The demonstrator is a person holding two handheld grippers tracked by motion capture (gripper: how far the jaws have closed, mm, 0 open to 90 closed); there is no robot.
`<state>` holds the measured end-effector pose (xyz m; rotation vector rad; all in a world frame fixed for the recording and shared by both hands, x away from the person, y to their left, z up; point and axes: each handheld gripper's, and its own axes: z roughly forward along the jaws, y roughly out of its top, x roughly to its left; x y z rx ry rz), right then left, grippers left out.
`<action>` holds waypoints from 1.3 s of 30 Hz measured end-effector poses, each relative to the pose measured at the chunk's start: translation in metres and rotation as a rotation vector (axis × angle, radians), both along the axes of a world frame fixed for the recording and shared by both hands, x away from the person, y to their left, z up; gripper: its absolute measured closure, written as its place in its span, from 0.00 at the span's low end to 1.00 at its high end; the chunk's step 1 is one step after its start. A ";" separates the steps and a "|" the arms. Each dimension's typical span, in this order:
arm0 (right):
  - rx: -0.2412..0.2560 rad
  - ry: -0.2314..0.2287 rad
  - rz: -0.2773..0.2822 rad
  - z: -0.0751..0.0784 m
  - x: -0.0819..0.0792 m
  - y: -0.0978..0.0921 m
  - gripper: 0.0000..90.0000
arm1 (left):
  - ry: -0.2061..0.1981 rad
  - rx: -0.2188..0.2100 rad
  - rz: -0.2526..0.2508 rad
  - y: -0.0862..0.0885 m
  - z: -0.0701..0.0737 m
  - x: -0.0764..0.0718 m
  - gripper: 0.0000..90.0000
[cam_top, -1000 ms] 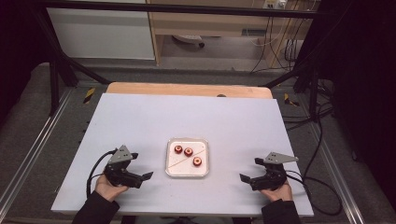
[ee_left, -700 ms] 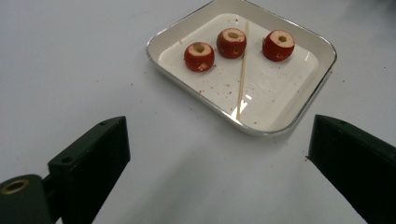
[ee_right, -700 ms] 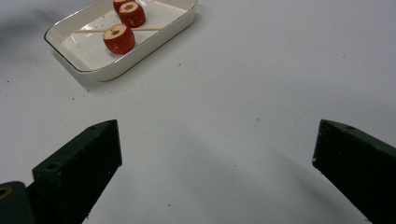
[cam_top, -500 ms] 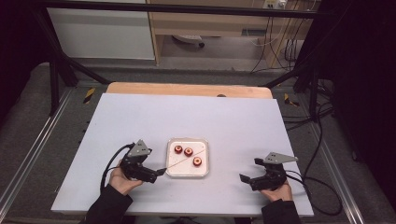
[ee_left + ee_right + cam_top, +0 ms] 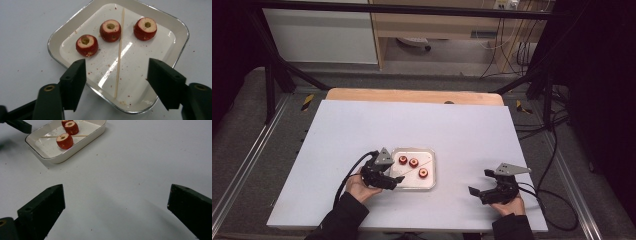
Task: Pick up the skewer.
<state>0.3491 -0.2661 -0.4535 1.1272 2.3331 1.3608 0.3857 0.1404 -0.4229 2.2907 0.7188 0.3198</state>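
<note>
A white tray [image 5: 410,179] lies near the middle of the table's front half. It holds three red cored fruit pieces [image 5: 86,45] [image 5: 110,30] [image 5: 145,28] and a thin wooden skewer [image 5: 120,47] lying loose between them. My left gripper [image 5: 393,176] is at the tray's left side, open, and in its own view the left gripper [image 5: 117,65] has its jaws spread over the near rim on either side of the skewer's end. My right gripper [image 5: 479,182] rests open near the front right, apart from the tray, and in its own view the right gripper [image 5: 116,192] has bare table between its jaws.
The white tabletop [image 5: 412,125] has a wooden strip [image 5: 412,95] along its far edge. Cables [image 5: 557,150] trail off the right side. Black frame posts [image 5: 272,75] stand at the back left and right. The tray [image 5: 82,140] lies far left in the right gripper view.
My left gripper has moved right and forward, from the table's front left up to the tray's edge. The right gripper, the tray and the fruit have stayed put.
</note>
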 end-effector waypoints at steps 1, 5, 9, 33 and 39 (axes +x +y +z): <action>0.000 0.001 0.000 0.000 0.000 0.000 0.02 | -0.001 0.007 0.004 -0.002 -0.002 0.001 0.40; 0.003 0.005 -0.001 0.000 0.000 0.001 0.02 | -0.005 0.047 0.014 -0.007 -0.007 0.003 0.49; 0.004 0.004 0.000 0.000 0.000 0.000 0.02 | 0.012 0.043 0.019 -0.008 -0.009 0.005 0.59; -0.001 0.007 0.003 0.000 0.000 0.000 0.02 | 0.008 0.041 0.015 -0.016 -0.019 0.005 0.95; -0.001 0.007 0.005 0.000 0.000 0.000 0.02 | 0.006 0.041 0.012 -0.016 -0.019 0.004 0.97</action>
